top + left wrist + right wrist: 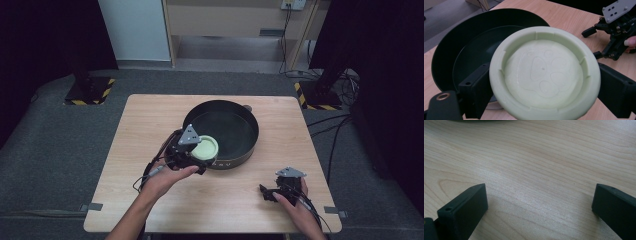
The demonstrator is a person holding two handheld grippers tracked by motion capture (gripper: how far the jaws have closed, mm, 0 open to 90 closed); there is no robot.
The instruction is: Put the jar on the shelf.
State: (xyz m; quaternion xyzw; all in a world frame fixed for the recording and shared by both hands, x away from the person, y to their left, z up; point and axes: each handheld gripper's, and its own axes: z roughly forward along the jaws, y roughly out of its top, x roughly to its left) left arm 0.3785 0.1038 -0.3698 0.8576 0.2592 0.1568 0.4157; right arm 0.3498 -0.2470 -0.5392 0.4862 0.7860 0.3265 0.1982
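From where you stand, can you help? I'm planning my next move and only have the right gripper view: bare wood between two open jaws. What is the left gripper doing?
Observer: The left gripper is shut on a pale green lid.
Operator: Where is it?
Observer: Over the near rim of a black pan mid-table.
Operator: Anything on the lid?
Observer: A paw print is embossed inside it.

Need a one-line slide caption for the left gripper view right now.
Left gripper holds a pale green paw-print dish over the dark pan.
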